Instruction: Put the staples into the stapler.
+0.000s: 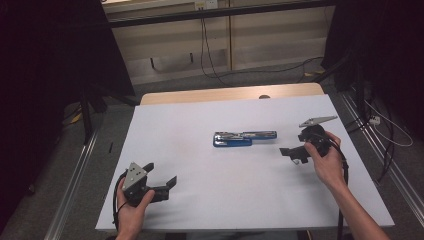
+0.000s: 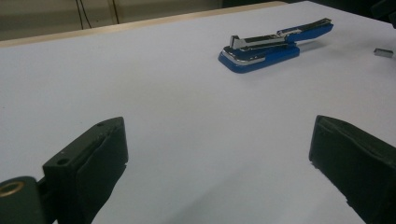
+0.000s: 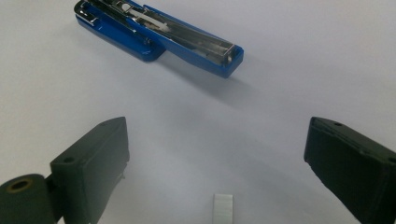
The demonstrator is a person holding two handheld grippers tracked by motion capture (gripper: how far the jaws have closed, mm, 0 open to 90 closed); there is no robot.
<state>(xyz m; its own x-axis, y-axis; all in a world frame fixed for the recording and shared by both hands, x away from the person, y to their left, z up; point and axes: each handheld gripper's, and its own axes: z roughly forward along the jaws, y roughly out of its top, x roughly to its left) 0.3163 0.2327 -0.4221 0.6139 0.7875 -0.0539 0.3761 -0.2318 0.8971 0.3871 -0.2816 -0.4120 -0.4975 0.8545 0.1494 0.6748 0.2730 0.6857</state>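
Note:
A blue stapler (image 1: 245, 138) lies swung open flat near the middle of the white table (image 1: 200, 115), its metal staple channel facing up. It also appears far off in the left gripper view as the stapler (image 2: 275, 44) and close in the right gripper view as the stapler (image 3: 159, 35). A short silver strip of staples (image 3: 222, 207) rests on the table between the right gripper's jaws, and it is the staple strip (image 2: 384, 52) at the edge of the left gripper view. My right gripper (image 1: 294, 149) is open, just right of the stapler. My left gripper (image 1: 161, 173) is open over bare table at the front left.
A wooden strip (image 1: 230, 93) runs along the table's far edge. Beyond it are the floor, hanging cables (image 1: 205, 45) and a pale wall panel. Metal rails (image 1: 75, 175) flank the table on both sides, and dark curtains stand at the left and right.

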